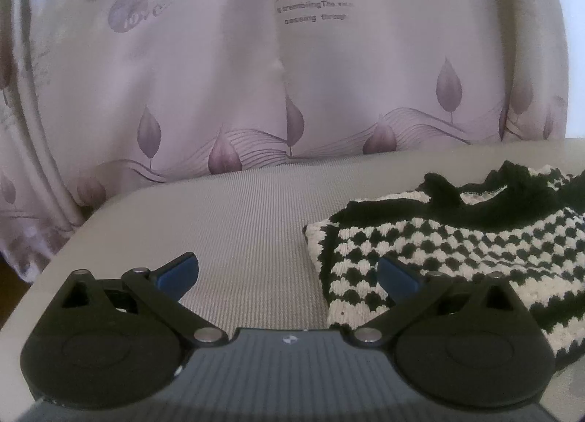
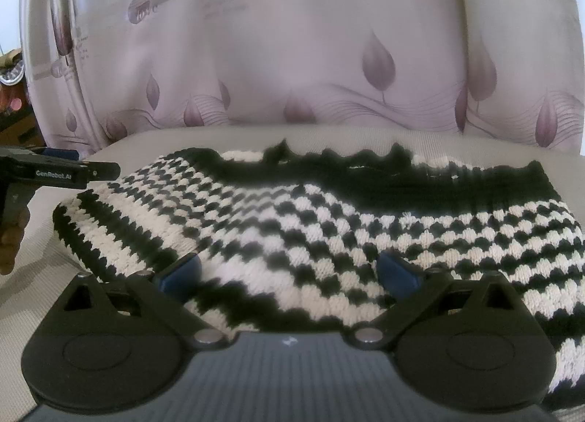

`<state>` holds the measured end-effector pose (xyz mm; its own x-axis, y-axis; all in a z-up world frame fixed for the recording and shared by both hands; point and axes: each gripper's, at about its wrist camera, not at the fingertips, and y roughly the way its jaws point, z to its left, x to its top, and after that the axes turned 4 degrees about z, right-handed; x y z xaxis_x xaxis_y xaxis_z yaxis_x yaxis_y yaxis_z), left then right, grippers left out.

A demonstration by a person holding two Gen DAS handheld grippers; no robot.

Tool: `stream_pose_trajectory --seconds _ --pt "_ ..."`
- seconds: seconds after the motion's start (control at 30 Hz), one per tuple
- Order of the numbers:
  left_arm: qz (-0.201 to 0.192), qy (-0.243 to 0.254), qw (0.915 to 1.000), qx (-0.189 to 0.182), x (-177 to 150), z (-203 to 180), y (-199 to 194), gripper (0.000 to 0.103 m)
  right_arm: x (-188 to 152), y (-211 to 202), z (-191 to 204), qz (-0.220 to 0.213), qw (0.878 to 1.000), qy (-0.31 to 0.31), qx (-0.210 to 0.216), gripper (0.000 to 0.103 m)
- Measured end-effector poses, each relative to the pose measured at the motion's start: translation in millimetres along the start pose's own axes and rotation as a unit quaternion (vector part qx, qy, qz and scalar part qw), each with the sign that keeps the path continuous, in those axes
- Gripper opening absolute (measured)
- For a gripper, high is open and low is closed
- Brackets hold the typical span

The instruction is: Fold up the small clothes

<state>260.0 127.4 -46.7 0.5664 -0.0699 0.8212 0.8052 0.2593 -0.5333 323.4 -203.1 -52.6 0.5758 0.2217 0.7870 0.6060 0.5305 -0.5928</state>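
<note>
Right wrist view is showing the right gripper (image 2: 289, 272) hovering with jaws wide and empty over the knitted garment (image 2: 329, 224) on the tabletop (image 1: 234, 224), while the left gripper (image 1: 289, 276), equally wide, is needing to catch the edge by its right jaw.

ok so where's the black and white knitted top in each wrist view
Left wrist: the knitted top fills the lower right, beside and partly under the right fingertip of the open left gripper, which sits over the bare grey surface.
Right wrist: it spans the middle from left edge to right, directly ahead of the open right gripper.
Shared landmark: the leaf-print curtain hangs behind the surface in both.
</note>
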Motion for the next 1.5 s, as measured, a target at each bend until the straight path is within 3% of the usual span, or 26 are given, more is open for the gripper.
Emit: stream_pose_trajectory --seconds 1.5 --pt "-0.004 0.037 0.9992 0.012 -6 -16 28 0.103 1 -2 -2 -0.001 1.0 0.001 0.003 0.103"
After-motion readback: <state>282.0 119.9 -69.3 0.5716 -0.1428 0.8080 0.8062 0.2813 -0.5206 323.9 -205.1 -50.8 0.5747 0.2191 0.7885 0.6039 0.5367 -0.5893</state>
